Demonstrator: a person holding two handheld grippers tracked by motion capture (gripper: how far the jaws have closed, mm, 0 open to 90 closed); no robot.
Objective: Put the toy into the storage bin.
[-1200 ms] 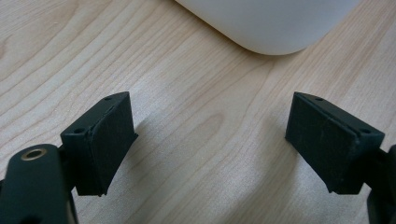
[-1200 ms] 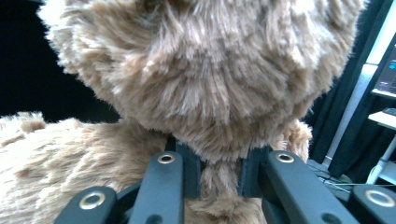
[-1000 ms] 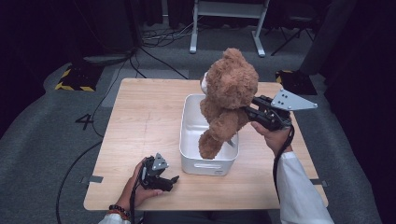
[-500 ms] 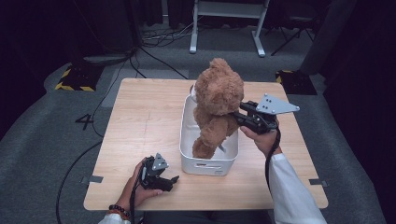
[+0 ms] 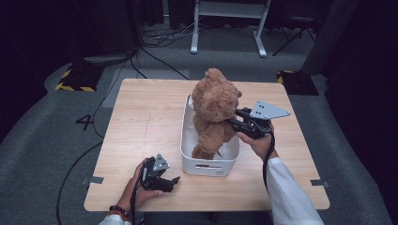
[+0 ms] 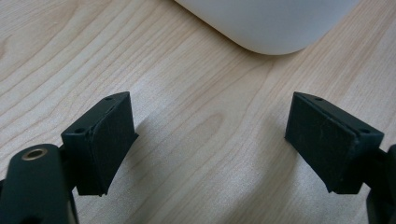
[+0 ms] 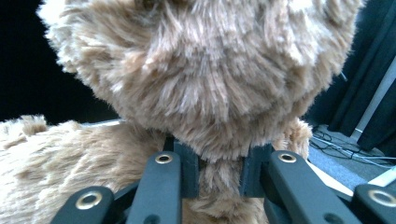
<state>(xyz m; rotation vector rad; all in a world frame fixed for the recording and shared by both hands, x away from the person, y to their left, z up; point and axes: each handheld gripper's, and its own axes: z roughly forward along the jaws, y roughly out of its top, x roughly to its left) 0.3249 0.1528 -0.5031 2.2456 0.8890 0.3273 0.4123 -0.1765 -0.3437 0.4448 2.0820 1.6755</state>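
Observation:
A brown teddy bear (image 5: 213, 112) stands upright with its legs down inside a white bin (image 5: 190, 136) at the middle of the table. My right gripper (image 5: 233, 123) is shut on the bear from the right, just under its head. In the right gripper view both jaws pinch the fur at the bear's (image 7: 205, 88) neck. My left gripper (image 5: 174, 180) rests on the table near the front edge, left of the bin's front corner, open with bare wood between its pads (image 6: 109, 135). The bin's rounded corner (image 6: 271, 23) lies ahead of it.
The wooden table (image 5: 141, 112) has free room on its left half and along the right side of the bin. Cables (image 5: 155, 58) and a white frame (image 5: 227, 23) lie on the grey floor behind the table. A hazard-striped block (image 5: 75, 77) sits at the far left.
My right gripper has moved down and left with the bear, lowering its legs into the white bin. The left gripper has stayed in place.

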